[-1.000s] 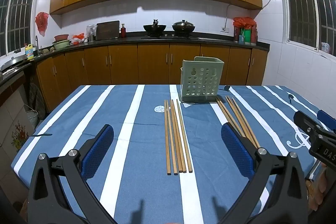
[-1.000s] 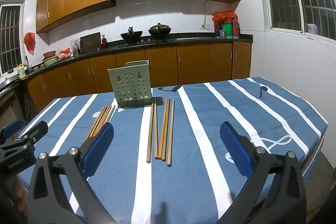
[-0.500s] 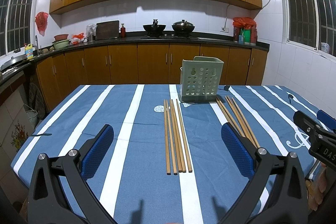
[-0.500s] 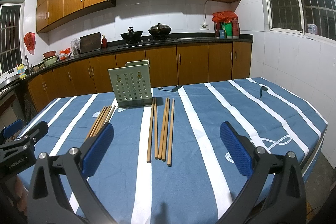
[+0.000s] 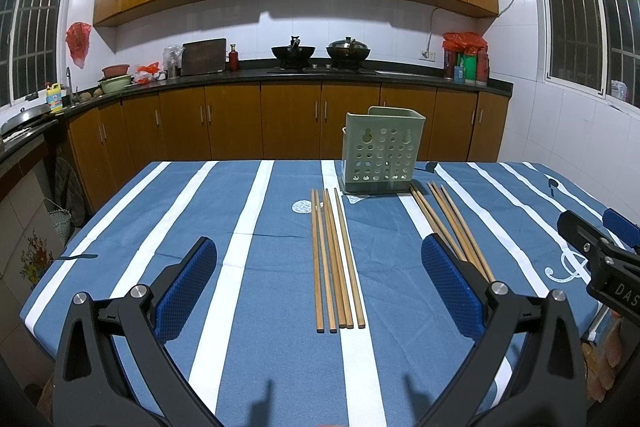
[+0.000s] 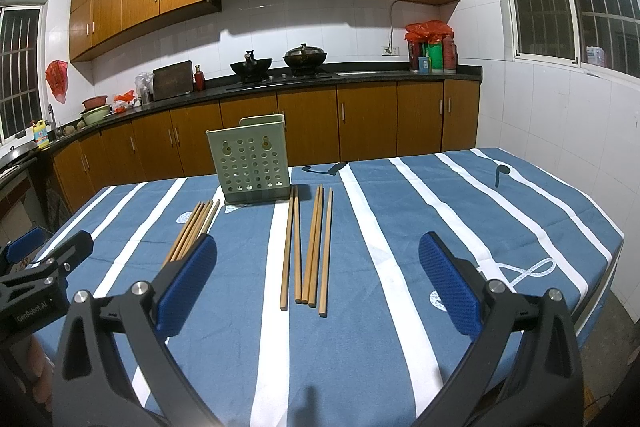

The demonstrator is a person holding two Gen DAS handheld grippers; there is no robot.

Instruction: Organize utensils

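Observation:
A pale green perforated utensil holder [image 5: 382, 151] [image 6: 251, 163] stands upright at the far side of the table. Two bundles of several wooden chopsticks lie flat in front of it. The left bundle [image 5: 336, 259] [image 6: 192, 231] lies straight ahead of my left gripper [image 5: 318, 291], which is open and empty above the near table edge. The right bundle [image 5: 448, 223] [image 6: 308, 247] lies ahead of my right gripper [image 6: 316, 291], also open and empty. Each gripper shows at the edge of the other's view.
The table carries a blue cloth with white stripes [image 5: 248, 239] [image 6: 480, 211]. Beyond it run wooden kitchen cabinets and a dark counter [image 5: 320, 73] with two woks, bottles and bowls. The table's right edge [image 6: 608, 247] drops to the floor.

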